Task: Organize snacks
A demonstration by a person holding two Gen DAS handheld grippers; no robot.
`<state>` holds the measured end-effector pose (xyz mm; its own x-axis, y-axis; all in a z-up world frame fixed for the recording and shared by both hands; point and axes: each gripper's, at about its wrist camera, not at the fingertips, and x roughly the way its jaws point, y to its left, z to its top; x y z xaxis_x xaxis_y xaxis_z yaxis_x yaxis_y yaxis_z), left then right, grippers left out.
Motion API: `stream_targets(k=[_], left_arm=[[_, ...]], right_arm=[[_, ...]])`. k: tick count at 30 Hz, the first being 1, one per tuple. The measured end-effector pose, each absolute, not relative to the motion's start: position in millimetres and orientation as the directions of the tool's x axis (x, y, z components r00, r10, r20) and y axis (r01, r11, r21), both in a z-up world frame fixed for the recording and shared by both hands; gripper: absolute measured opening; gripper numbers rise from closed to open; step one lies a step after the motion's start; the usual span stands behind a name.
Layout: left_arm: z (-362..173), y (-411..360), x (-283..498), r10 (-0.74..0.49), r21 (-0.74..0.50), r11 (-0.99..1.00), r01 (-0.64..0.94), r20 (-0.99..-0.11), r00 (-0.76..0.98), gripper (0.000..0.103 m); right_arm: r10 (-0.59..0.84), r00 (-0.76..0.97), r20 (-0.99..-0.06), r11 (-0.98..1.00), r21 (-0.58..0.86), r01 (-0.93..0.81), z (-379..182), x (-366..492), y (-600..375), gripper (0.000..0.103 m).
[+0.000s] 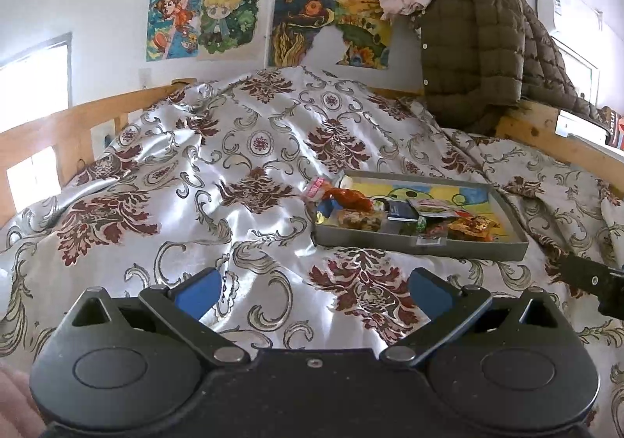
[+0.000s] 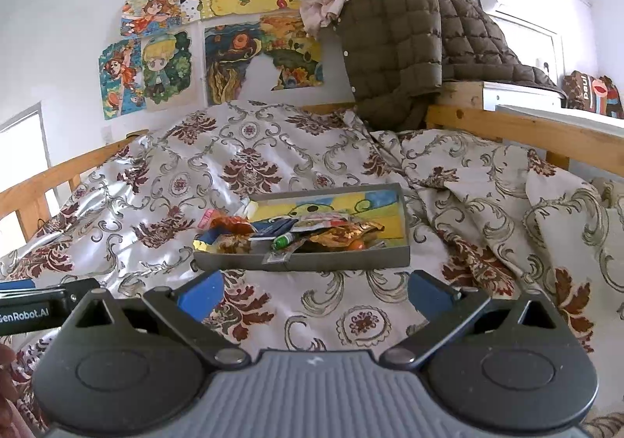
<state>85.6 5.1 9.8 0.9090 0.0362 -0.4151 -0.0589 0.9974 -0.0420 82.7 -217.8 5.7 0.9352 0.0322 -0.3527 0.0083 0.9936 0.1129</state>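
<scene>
Both cameras sit low over the bed (image 1: 249, 180), each looking forward along its own blue-padded fingers (image 1: 197, 291) toward the wall of drawings (image 1: 273, 9) and the quilted coat (image 1: 472, 44). The left wrist view stands to the left, so the grey snack tray (image 1: 425, 243) lies ahead on its right; the right wrist view faces the tray (image 2: 312, 262) almost head-on and nearer. They share the tray, bedspread, drawings and coat (each also catches the other gripper at its edge).

bed (image 1: 234, 172): floral satin cover | on it: shallow grey tray (image 1: 421, 243) of snacks (image 1: 390, 211)
</scene>
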Motion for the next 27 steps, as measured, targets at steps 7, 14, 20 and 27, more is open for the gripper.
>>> stream_targets(k=[7,14,20,27], left_arm=[[5,2,78,0.036,-0.054,0.996,-0.067,-0.443,0.896,0.102],[-1,-3,72,0.034,-0.052,0.996,-0.068,-0.482,0.876,0.102],[-2,-9,69,0.032,-0.028,0.998,-0.052,-0.484,0.875,0.102],[-3,-12,70,0.029,-0.015,0.999,-0.041,-0.485,0.874,0.102]], right_arm=[[-0.019,0.92,-0.392,0.993,0.099,0.063,0,74,-221,0.103],[-0.028,0.908,-0.418,0.993,0.093,0.073,-3,66,-219,0.103],[-0.028,0.9,-0.435,0.995,0.077,0.069,-5,66,-216,0.103],[-0.023,0.893,-0.449,0.994,0.082,0.067,-7,69,-218,0.103]])
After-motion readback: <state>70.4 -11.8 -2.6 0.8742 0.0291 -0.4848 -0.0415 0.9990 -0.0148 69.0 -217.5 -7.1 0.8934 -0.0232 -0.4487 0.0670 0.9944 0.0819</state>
